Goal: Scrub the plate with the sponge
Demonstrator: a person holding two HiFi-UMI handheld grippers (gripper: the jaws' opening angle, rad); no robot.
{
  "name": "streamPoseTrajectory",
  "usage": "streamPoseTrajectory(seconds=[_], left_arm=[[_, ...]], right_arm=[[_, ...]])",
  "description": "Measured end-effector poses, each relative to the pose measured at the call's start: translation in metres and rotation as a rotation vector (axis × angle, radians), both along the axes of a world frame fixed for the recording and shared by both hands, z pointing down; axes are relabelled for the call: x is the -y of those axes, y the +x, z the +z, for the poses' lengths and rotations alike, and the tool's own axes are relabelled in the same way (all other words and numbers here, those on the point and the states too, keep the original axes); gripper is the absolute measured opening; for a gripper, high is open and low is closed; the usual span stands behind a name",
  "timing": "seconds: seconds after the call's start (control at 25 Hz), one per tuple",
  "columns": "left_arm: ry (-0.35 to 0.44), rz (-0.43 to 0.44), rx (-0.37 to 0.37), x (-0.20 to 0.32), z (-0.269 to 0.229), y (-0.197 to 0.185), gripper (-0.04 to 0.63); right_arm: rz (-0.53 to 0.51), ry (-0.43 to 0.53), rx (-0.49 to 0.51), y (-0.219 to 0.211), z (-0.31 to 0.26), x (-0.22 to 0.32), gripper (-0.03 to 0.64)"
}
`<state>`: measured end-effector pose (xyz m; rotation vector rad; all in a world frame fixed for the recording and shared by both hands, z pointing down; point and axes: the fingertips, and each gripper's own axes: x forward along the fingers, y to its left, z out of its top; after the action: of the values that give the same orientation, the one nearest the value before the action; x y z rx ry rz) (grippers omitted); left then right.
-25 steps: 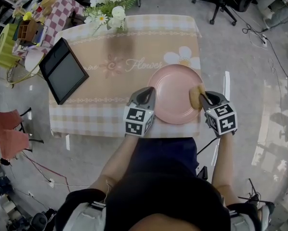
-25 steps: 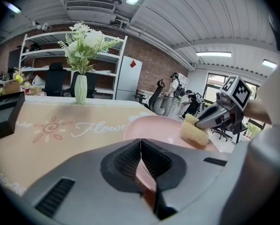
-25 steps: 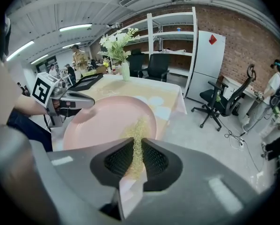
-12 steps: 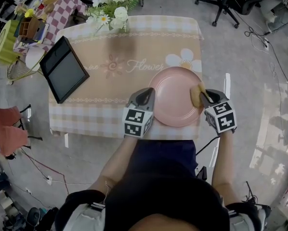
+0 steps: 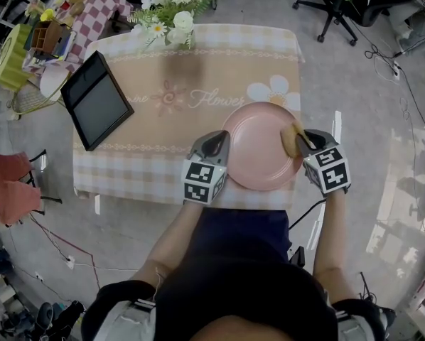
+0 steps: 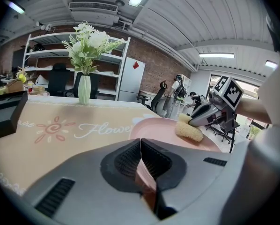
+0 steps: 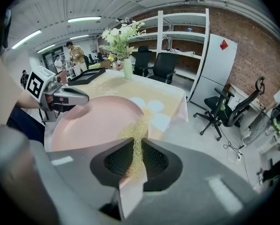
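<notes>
Grippers first: left gripper (image 5: 217, 141) is clamped on the plate (image 5: 259, 148) at its left rim, with the pink edge pinched right between the jaws. Right gripper (image 5: 302, 139) is squeezing the sponge (image 5: 291, 139), which is pressed onto the plate's right side. Plate lies flat on the table (image 5: 163, 77). Tablet (image 5: 97, 104) is well left of the plate, and the flowers (image 5: 171, 6) are off past its far side.

Both forearms reach forward toward 12 o'clock, well apart. The left hand-held gripper (image 5: 215, 143) pinches the plate (image 5: 259, 158) rim at its 9 o'clock. The right hand-held gripper (image 5: 303, 141) clamps the sponge (image 5: 291, 139) at the plate's 3 o'clock.
</notes>
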<state>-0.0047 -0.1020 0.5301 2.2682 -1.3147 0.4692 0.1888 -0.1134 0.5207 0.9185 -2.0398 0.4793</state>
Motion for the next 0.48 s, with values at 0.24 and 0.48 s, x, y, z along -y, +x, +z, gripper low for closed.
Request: streamPoseTrajectory(seconds=[0.24,0.48], left_arm=[[0.002,-0.004,0.002,0.001,0.000,0.000,0.011],[0.002,-0.007,0.001,0.000,0.000,0.000,0.011]], right_arm=[[-0.025,0.001,0.000,-0.006,0.001,0.010,0.049],[-0.035,0.003,0.011,-0.012,0.004,0.017,0.049]])
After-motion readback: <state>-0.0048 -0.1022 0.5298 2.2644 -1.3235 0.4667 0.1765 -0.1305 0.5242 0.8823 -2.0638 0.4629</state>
